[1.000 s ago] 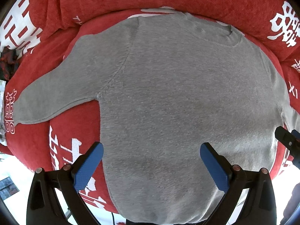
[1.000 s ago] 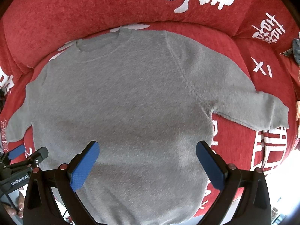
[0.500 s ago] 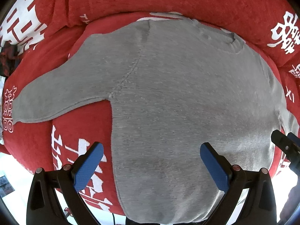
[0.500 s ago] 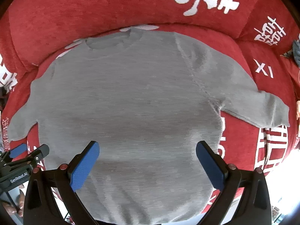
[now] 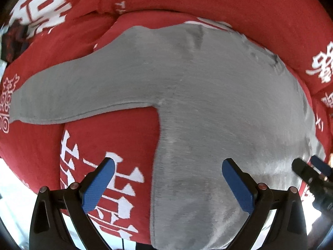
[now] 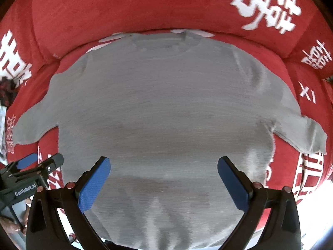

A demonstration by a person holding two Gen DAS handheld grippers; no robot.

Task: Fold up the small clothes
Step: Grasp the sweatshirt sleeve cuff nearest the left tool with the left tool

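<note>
Grey sweater [image 6: 166,114] flat, sleeves out, on red cushion [image 6: 124,6], both claws spread

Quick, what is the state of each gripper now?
Left gripper: open, holding nothing.
Right gripper: open, holding nothing, over the grey sweater.
</note>
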